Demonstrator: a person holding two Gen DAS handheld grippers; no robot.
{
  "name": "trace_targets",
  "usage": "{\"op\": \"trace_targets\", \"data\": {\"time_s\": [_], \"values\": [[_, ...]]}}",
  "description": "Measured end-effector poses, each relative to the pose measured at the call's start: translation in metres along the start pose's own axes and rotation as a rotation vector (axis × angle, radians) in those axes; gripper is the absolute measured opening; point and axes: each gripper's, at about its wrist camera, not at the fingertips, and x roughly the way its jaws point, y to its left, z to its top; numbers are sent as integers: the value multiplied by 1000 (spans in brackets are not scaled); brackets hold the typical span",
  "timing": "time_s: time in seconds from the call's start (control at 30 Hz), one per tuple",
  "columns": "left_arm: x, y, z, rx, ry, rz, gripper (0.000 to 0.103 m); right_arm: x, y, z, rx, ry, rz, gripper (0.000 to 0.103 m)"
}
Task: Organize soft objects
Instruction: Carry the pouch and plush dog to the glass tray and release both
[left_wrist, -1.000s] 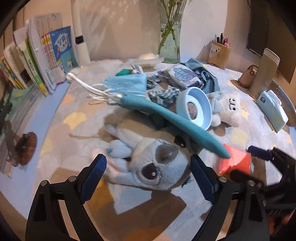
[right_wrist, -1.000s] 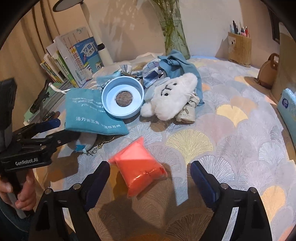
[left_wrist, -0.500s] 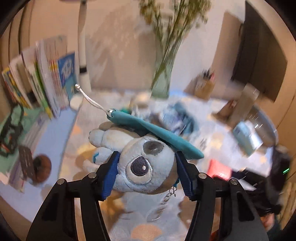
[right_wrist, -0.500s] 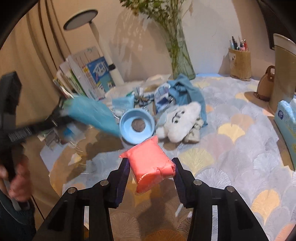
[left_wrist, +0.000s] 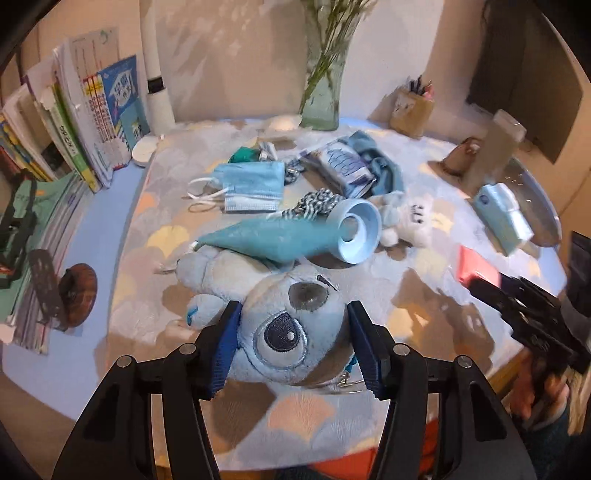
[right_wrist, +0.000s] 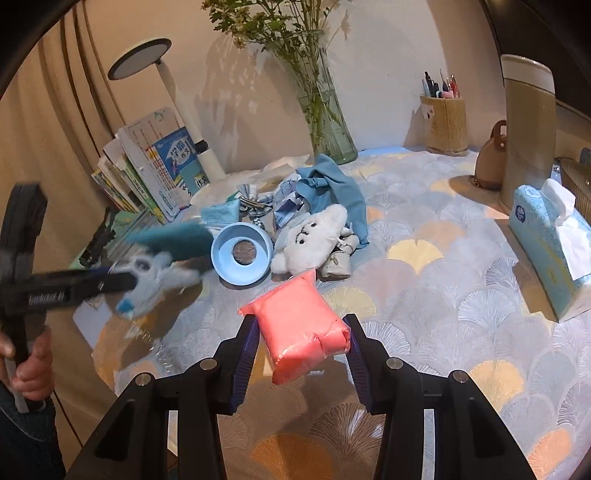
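My left gripper (left_wrist: 293, 341) is shut on the head of a grey-blue plush toy (left_wrist: 291, 332) and holds it above the table; a teal pouch (left_wrist: 273, 240) lies draped over the toy. In the right wrist view the same toy (right_wrist: 155, 273) is blurred at the left. My right gripper (right_wrist: 299, 341) is shut on a soft orange-pink packet (right_wrist: 299, 328), lifted above the tablecloth. A white plush (right_wrist: 314, 240), a blue cloth (right_wrist: 332, 188) and a face mask (left_wrist: 251, 186) lie in the pile at the table's middle.
A blue plastic ring dish (right_wrist: 242, 254) sits beside the white plush. A glass vase (right_wrist: 327, 125), pen holder (right_wrist: 447, 123), tall beige container (right_wrist: 528, 125) and tissue pack (right_wrist: 546, 243) stand at the back and right. Books (left_wrist: 85, 110) and a lamp (right_wrist: 170, 103) stand left.
Both grippers have closed on their objects and lifted them: the left on the plush toy, the right on the orange-pink packet. The left view has since tilted back down toward the table.
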Motion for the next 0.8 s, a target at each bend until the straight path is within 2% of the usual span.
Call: {"op": "trace_targets", "data": {"time_s": [0.2, 0.23, 0.3, 0.33, 0.43, 0.53, 0.67, 0.8], "values": [[-59, -10, 14, 14, -178, -96, 55, -17, -4, 6, 14, -64, 37, 45], [-65, -15, 18, 22, -194, -121, 55, -21, -5, 7, 17, -76, 36, 45], [-78, -26, 29, 18, -237, -220, 55, -32, -8, 11, 20, -106, 32, 45], [-79, -32, 37, 20, -251, -240, 55, -39, -12, 13, 23, -125, 26, 45], [-61, -43, 53, 26, -223, -176, 55, -53, -24, 15, 52, -157, 14, 45], [-55, -60, 61, 34, -219, -296, 55, -64, -38, 14, 82, -177, 14, 45], [-58, -102, 69, 134, -243, -291, 55, -78, -60, 11, 120, -203, -8, 45], [-51, -149, 79, 216, -222, -338, 55, -99, -83, 12, 166, -248, -24, 45]]}}
